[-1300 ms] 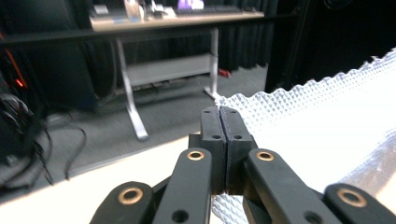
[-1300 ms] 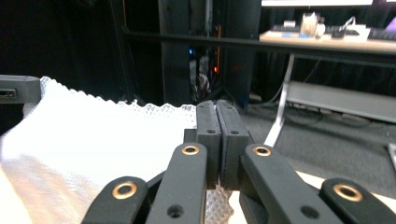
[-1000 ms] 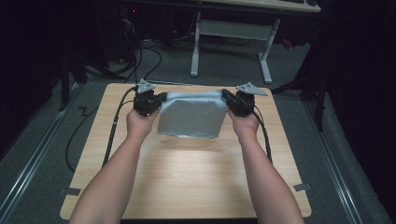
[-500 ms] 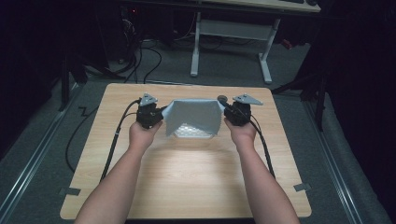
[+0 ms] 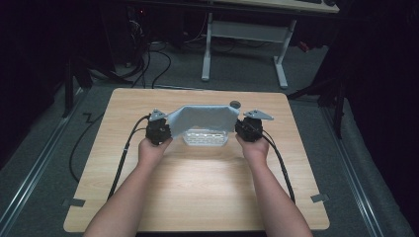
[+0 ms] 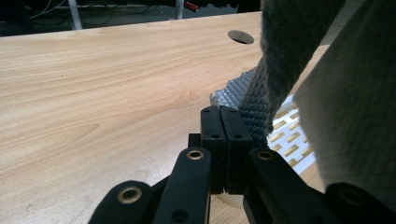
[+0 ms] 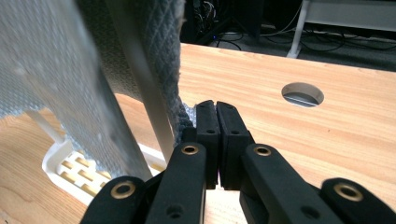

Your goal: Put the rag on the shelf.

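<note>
Jaws on the left gripper (image 6: pixel 219 122) are pressed flat together, no gap showing in the left gripper view, w/ the edge of the grey cloth (image 6: pixel 280 56) pinched at their tips and running up and off to the right. Same story on the right gripper (image 7: pixel 216 116): jaws tight together, cloth edge caught just at their left side and rising away up-left in the right gripper view.

Moving out: from the high view the left gripper (image 5: pixel 159 129) and right gripper (image 5: pixel 248 127) sit level w/ each other, well apart, and the grey cloth (image 5: pixel 203 118) is stretched between them as a band, lifted off the table, top edge roughly straight, sagging a little in the middle. Quilted, diamond-pattern weave on it up close.

Under the cloth, a white slotted tray (image 5: pixel 205 138) rests on the wooden table (image 5: pixel 197 187), its near edge peeking out below the cloth's lower hem. Left gripper view catches the tray's slots just right of the jaws; right gripper view has its rim at lower left.

Farther out: round cable hole (image 5: pixel 235 104) in the tabletop near the far edge, just beyond the cloth's right corner. Black cables trail back from both grippers along the forearms. Beyond the table, a white desk frame (image 5: pixel 244 34) on grey floor.
</note>
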Available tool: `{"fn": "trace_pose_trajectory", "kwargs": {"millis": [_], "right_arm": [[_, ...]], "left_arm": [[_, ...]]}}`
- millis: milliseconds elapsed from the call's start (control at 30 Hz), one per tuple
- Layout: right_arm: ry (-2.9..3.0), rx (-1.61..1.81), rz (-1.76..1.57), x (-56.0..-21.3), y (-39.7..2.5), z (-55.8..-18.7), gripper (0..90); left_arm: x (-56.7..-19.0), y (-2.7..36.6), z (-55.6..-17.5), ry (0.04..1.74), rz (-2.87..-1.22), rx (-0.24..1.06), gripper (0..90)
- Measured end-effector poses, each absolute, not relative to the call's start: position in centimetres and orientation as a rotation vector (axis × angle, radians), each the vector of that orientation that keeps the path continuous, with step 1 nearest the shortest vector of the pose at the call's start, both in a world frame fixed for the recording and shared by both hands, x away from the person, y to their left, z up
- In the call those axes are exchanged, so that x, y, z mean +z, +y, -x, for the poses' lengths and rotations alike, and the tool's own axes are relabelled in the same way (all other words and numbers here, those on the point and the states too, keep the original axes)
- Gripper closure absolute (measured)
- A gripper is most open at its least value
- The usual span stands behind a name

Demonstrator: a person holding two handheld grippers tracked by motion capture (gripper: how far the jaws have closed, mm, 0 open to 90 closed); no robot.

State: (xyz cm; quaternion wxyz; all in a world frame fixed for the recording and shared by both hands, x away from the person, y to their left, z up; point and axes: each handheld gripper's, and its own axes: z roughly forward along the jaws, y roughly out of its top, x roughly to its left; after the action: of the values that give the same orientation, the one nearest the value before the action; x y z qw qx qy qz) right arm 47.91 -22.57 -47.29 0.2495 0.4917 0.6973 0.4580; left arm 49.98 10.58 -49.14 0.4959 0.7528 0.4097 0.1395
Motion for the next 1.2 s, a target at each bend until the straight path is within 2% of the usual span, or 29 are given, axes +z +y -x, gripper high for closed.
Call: {"fn": "trace_pose_trajectory", "kwargs": {"millis": [100,167,233,267,533,1000,1200], "right_arm": [[1.88,1.269,-1.356,-47.8,-22.7,-47.8,86.8],[1.879,1.266,-1.369,-47.9,-22.8,-47.7,81.4],[1.876,1.262,-1.371,-47.9,-22.9,-47.7,78.2],[1.872,1.261,-1.365,-47.7,-23.0,-47.7,74.9],[1.83,1.267,-1.352,-46.3,-23.9,-47.4,72.2],[1.8,1.205,-1.32,-44.3,-26.8,-45.8,67.7],[1.767,1.197,-1.302,-44.1,-27.2,-44.8,67.4]], "left_arm": [[-49.2,10.6,-49.9,1.002,-1.814,0.334,88.3],[-49.1,10.6,-50.0,1.012,-1.804,0.339,81.2],[-49.0,10.8,-49.9,1.011,-1.798,0.346,79.1],[-48.9,10.9,-49.9,1.011,-1.798,0.355,74.1],[-47.3,12.8,-49.6,1.037,-1.763,0.42,62.5],[-45.9,19.3,-48.2,1.131,-1.694,0.551,59.5],[-45.7,21.1,-47.3,1.176,-1.656,0.564,59.1]]}}
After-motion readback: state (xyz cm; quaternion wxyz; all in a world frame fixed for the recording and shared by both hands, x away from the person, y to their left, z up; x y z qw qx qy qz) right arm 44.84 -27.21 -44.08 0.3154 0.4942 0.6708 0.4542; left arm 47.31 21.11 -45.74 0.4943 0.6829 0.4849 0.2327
